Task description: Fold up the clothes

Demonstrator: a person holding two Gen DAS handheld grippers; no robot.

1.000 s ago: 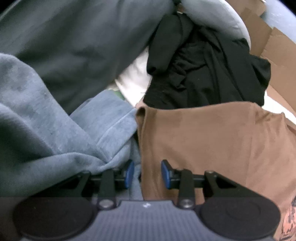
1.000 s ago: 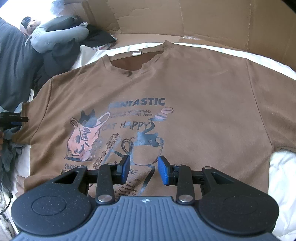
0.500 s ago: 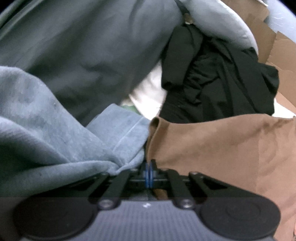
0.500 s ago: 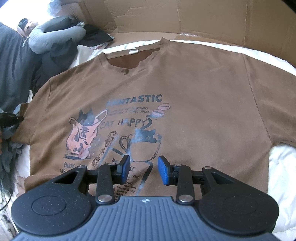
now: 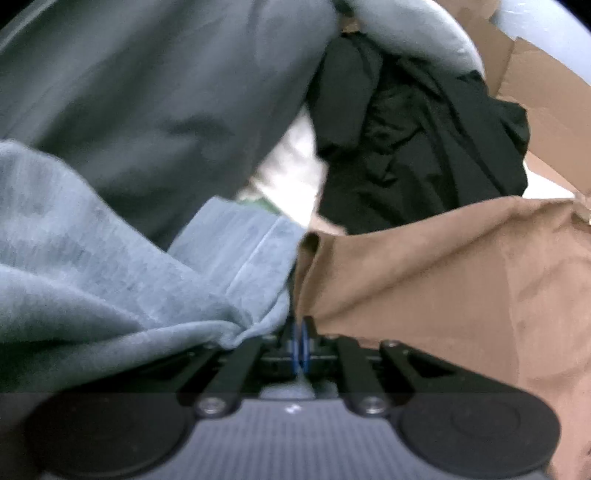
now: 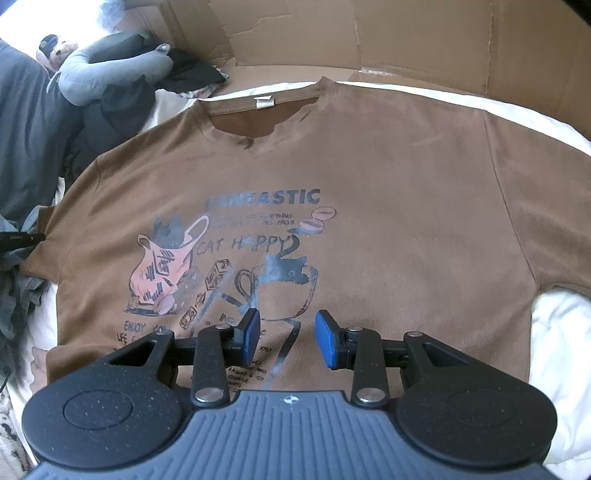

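Left wrist view, from the left: pale blue-grey fleece garment [image 5: 110, 280] bunched up against the left tongs [image 5: 300, 345], its hem lying just beside the pads. Behind it, a dark grey garment [image 5: 147, 92] fills the upper left. Centre top: crumpled black garment [image 5: 413, 140] heaped on the white bedding [image 5: 291, 166], touching the sleeve's far edge. The left tongs are pressed together on the sleeve edge of the brown printed short-sleeve T-shirt [image 5: 424, 280]; the sleeve is drawn taut toward the pads. Brown cardboard panels [image 5: 546, 107] stand behind at right.

Right wrist view, from the left: the same clothing pile crowds the shirt's left sleeve, with a grey curved neck pillow [image 6: 110, 70] on top of it. The T-shirt [image 6: 369, 155] lies flat, print up, collar toward the cardboard wall [image 6: 406, 33], on the white bedding [image 6: 554, 332]. The right tongs [image 6: 287, 338] hang over the lower print, pads moderately apart, nothing between them. The right sleeve lies unobstructed.
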